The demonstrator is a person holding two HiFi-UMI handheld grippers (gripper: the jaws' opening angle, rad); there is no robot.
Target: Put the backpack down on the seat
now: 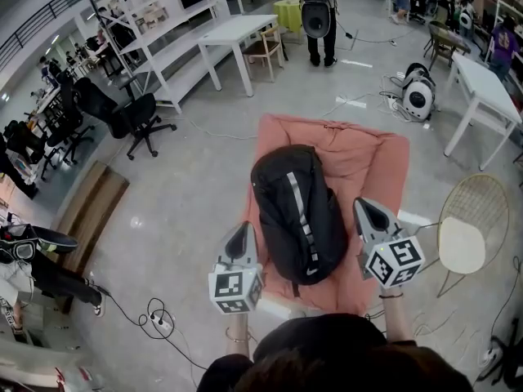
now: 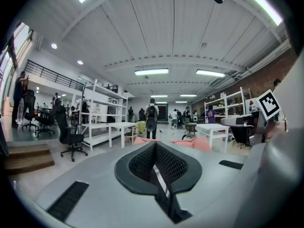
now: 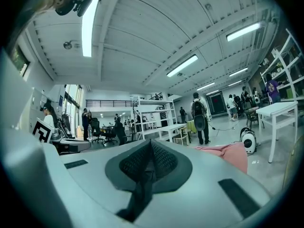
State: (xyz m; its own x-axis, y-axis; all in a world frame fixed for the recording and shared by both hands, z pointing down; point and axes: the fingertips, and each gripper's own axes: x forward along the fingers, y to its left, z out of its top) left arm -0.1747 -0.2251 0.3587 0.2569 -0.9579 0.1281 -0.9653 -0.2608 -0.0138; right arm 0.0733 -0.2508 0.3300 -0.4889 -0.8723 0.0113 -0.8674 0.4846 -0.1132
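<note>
**A:** Where is the backpack (image 1: 294,211) sitting at this moment?

**B:** The head view is showing it in the middle of the frame, over the pink seat cushion (image 1: 372,158), with its top end toward the upper edge. I cannot tell if it is resting there with all its weight or hanging a little.

**A:** And the two grippers?

**B:** The left gripper (image 1: 243,229) is standing at the lower left of the backpack and the right gripper (image 1: 365,207) just beside its right side. Both are pointing toward the top of the frame. From above, I am not seeing what is inside the jaws.

**A:** Are the gripper views helping?

**B:** Yes. The left gripper view is showing its jaws pressed together on a striped strap (image 2: 161,182), black with a pale line, running from the pads toward the camera. In the right gripper view the jaws are also closed, pinching a black strap (image 3: 140,194) that is hanging toward the lens.

**A:** Is the backpack body appearing there?

**B:** Only the head view is giving it. The gripper views are showing an edge of the pink cushion beyond the jaws, and far behind it a standing person (image 3: 199,118).
</note>
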